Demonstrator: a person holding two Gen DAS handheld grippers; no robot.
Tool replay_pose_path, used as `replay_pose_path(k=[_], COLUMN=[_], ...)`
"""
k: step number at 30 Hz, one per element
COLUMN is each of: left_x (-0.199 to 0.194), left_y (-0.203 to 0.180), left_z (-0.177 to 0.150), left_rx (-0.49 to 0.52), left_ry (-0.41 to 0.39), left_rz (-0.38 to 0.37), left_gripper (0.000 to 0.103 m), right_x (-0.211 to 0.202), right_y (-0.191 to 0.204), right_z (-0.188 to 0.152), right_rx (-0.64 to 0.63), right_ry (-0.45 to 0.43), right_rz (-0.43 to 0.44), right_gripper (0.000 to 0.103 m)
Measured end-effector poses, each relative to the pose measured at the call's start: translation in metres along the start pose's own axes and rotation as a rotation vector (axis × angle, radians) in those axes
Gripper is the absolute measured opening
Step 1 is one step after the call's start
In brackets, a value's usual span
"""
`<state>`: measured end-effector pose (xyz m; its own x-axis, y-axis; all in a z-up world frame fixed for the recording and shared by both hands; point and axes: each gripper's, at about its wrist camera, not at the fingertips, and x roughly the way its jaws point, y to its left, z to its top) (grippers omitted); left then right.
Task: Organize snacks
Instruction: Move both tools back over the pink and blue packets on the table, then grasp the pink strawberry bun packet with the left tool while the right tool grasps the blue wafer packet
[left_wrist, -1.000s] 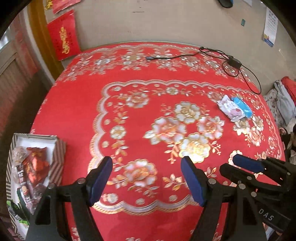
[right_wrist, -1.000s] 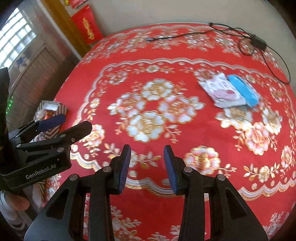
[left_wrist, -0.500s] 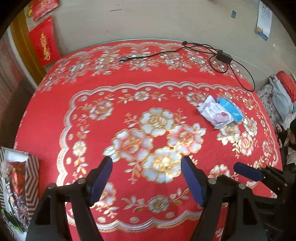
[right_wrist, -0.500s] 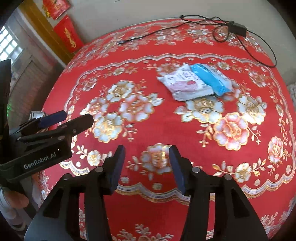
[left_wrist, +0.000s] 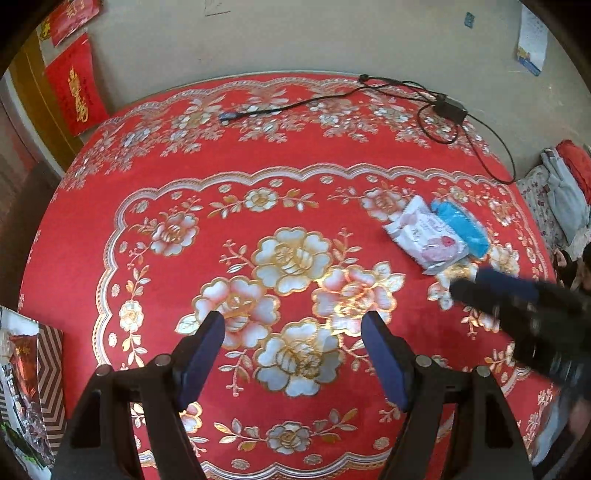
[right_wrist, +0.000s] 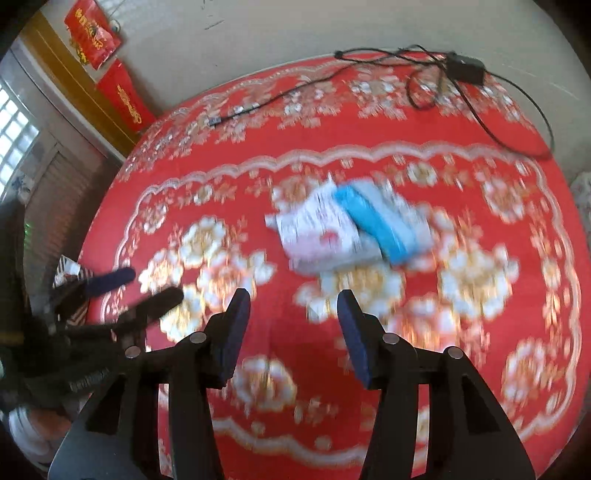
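A white-and-pink snack packet (left_wrist: 424, 236) (right_wrist: 321, 232) lies on the red flowered tablecloth (left_wrist: 184, 177), with a blue packet (left_wrist: 461, 225) (right_wrist: 376, 218) overlapping its right side. My right gripper (right_wrist: 293, 325) is open and empty, just short of the two packets; it also shows blurred at the right of the left wrist view (left_wrist: 491, 288). My left gripper (left_wrist: 295, 350) is open and empty over the middle of the cloth, far left of the packets. A striped box (left_wrist: 48, 373) holding several snacks sits at the table's left edge.
A black cable with a power adapter (left_wrist: 448, 109) (right_wrist: 465, 68) lies along the far side of the table by the wall. Red paper hangings (left_wrist: 75, 92) are on the wall at the left. Bedding (left_wrist: 561, 192) lies beyond the right edge.
Both grippers have moved forward and to the right across the cloth. The right gripper has come much closer to the two packets and its jaws have widened. The box has slid toward the left edge of view.
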<state>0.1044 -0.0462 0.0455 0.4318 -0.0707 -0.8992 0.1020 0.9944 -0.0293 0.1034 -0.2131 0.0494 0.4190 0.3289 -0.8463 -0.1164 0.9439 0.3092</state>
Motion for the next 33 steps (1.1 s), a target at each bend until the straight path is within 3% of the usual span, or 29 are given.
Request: replay_pose_path(k=[12,15,17,20,23,33], left_x=[0.005,0.005,0.005,0.005,0.003,0.013], left_y=[0.037,0.042,0.045,0.045,0.037,-0.007], left_z=[0.001,0.001,0.002,0.005,0.011,0.032], left_rx=[-0.100,-0.114,-0.128,-0.141,-0.123,0.010], left_ry=[0.016,0.014,0.013,0.013,-0.001,-0.010], left_rz=[0.048,0.058,0.058,0.055,0.043,-0.041], left_gripper=[0.078,0.078,0.078,0.078,0.078,0.078], right_x=[0.043,0.051,0.052,0.050,0.035,-0.003], right_y=[-0.012,-0.001,0.011,0.024,0.026,-0.034], right_z=[0.052,0.049,0.044,0.034,0.028,0.022], right_rx=[-0.043,-0.046,-0.059,-0.043,-0.081,0.031], right_ry=[0.053,0.085,0.090,0.094,0.062,-0.002], right_rz=[-0.040,0.014,0.003,0.137,0.063,-0.008], right_gripper=[0.049,0.052,0.065,0.065,0.065,0.065])
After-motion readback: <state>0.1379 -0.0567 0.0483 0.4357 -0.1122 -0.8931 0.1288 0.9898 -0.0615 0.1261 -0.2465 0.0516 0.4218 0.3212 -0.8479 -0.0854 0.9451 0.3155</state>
